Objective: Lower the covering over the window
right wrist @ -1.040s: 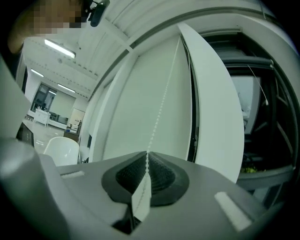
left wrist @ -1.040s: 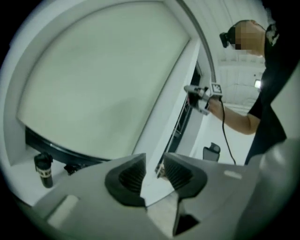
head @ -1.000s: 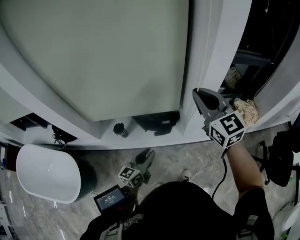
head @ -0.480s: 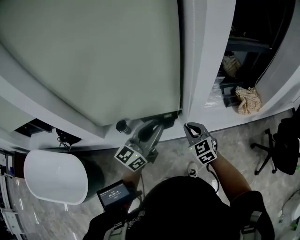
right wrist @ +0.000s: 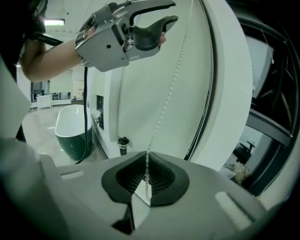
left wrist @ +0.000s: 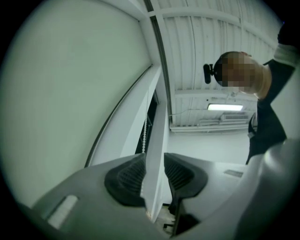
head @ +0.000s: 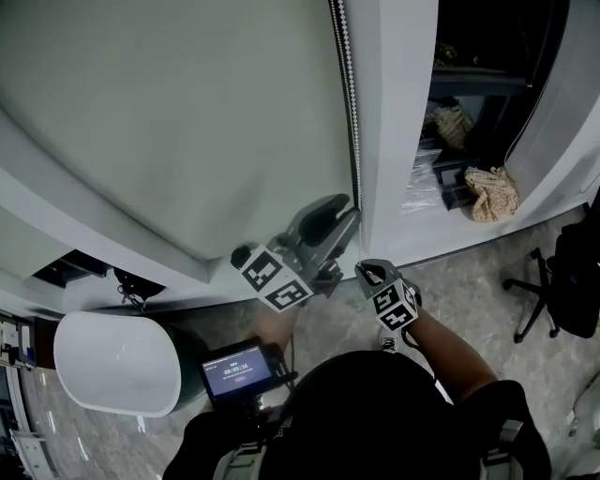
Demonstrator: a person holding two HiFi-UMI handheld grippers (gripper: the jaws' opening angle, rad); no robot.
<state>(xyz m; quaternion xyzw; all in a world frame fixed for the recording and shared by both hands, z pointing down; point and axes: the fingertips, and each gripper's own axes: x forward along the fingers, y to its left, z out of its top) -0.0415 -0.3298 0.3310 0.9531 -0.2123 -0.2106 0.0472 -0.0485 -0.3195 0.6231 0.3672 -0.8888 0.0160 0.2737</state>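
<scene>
A pale grey-green roller blind [head: 187,122] covers most of the window. Its white bead chain [head: 351,112] hangs along the blind's right edge. Low on the chain, my right gripper [head: 367,272] is shut, and the beads [right wrist: 168,89] run straight down into its closed pads [right wrist: 147,164]. My left gripper [head: 342,214] is just above it at the chain. Its jaws [left wrist: 154,161] are opening, and the chain [left wrist: 144,136] lies along the inner edge of the left pad, not pinched. The right gripper view shows the left gripper [right wrist: 171,13] up beside the chain.
A white pillar [head: 394,122] stands right of the chain, with dark shelves and a crumpled cloth [head: 492,192] behind it. A white, green-sided bathtub [head: 117,361] is on the floor at the left. A small black cup [right wrist: 123,143] stands on the sill. An office chair [head: 562,272] is far right.
The right gripper came down the chain from beside the pillar to near the sill. The left gripper rose from near the floor to the chain. The blind's lower edge looks nearer the sill.
</scene>
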